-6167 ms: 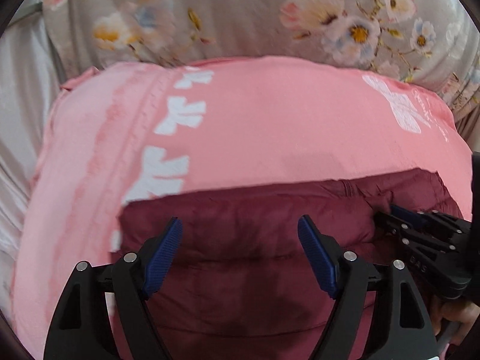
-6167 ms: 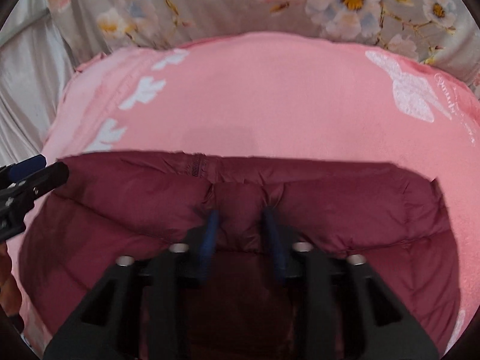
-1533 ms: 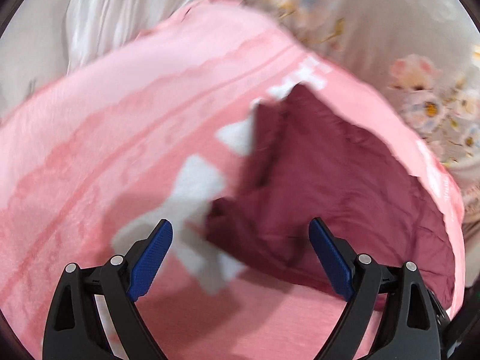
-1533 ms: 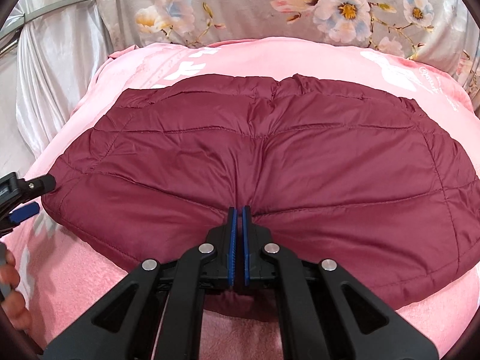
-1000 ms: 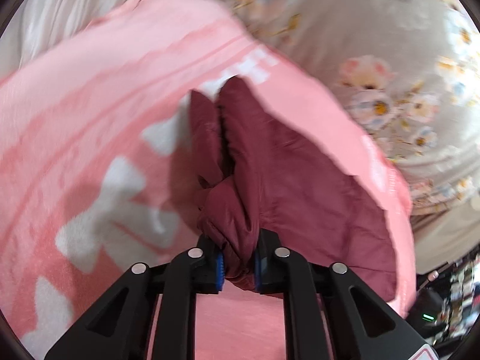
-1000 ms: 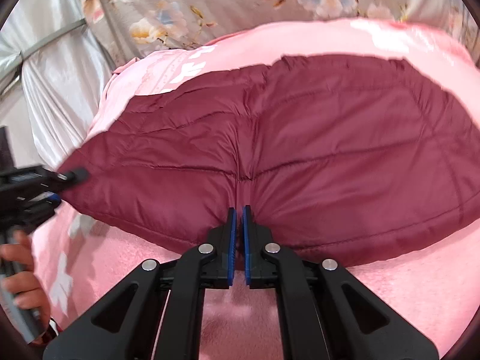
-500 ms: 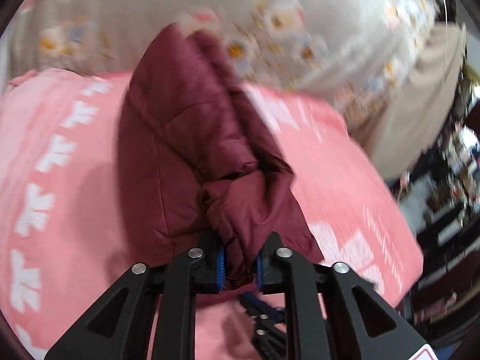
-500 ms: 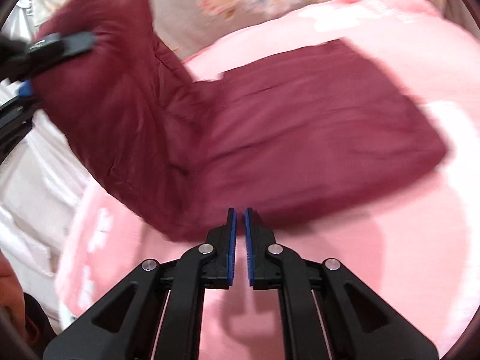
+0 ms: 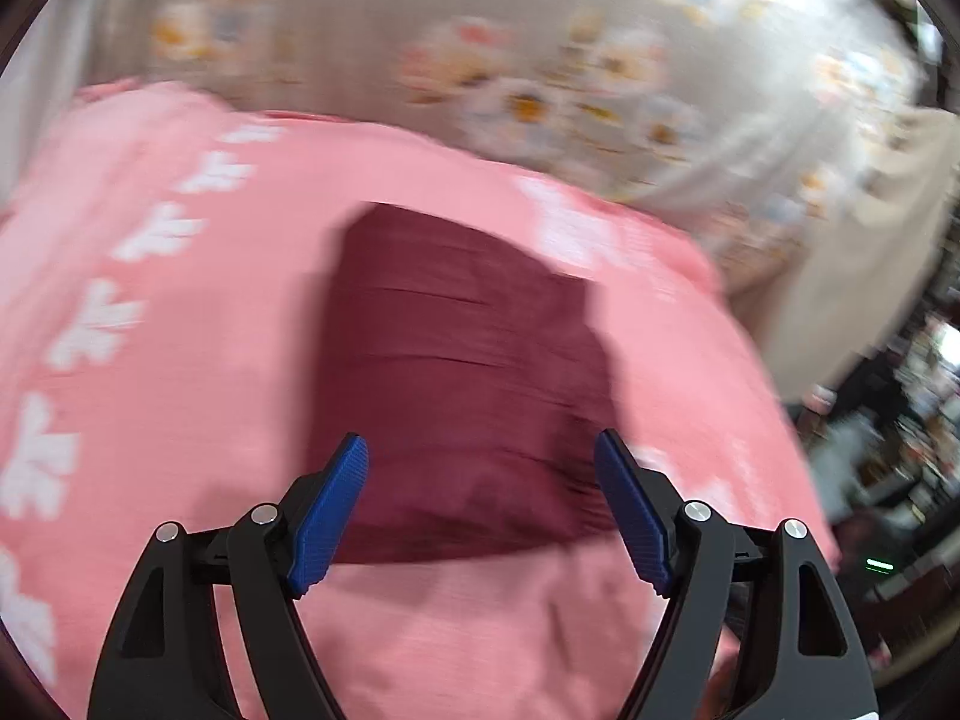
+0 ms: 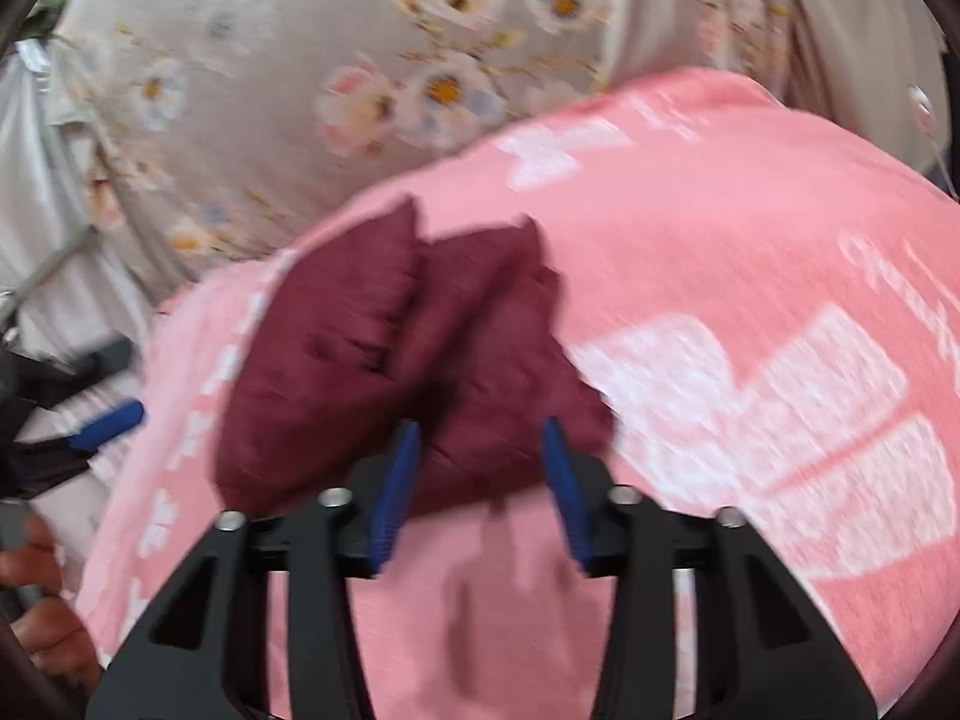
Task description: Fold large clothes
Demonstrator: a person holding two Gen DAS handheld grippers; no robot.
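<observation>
Left wrist view, blurred. Pink blanket point(image 9: 180, 396) with white bow-like motifs running along its 9 o'clock side. Maroon quilted jacket point(image 9: 456, 372), folded into a compact block, lies on the blanket at frame centre. Left gripper point(image 9: 480, 507) at 6 o'clock: jaws opening, blue pads point(image 9: 327, 519) well apart, nothing pressed between them; the jacket's near edge lies beyond them. Grey floral fabric point(image 9: 540, 60) from 11 to 2 o'clock.

Right wrist view, blurred. A hand point(image 10: 36, 612) at 8 o'clock. The jacket point(image 10: 384, 360) sits left of centre. Right gripper point(image 10: 480, 486) at 6 o'clock: jaws opening, empty. White writing on the blanket point(image 10: 750, 228) at 3 o'clock is illegible.
</observation>
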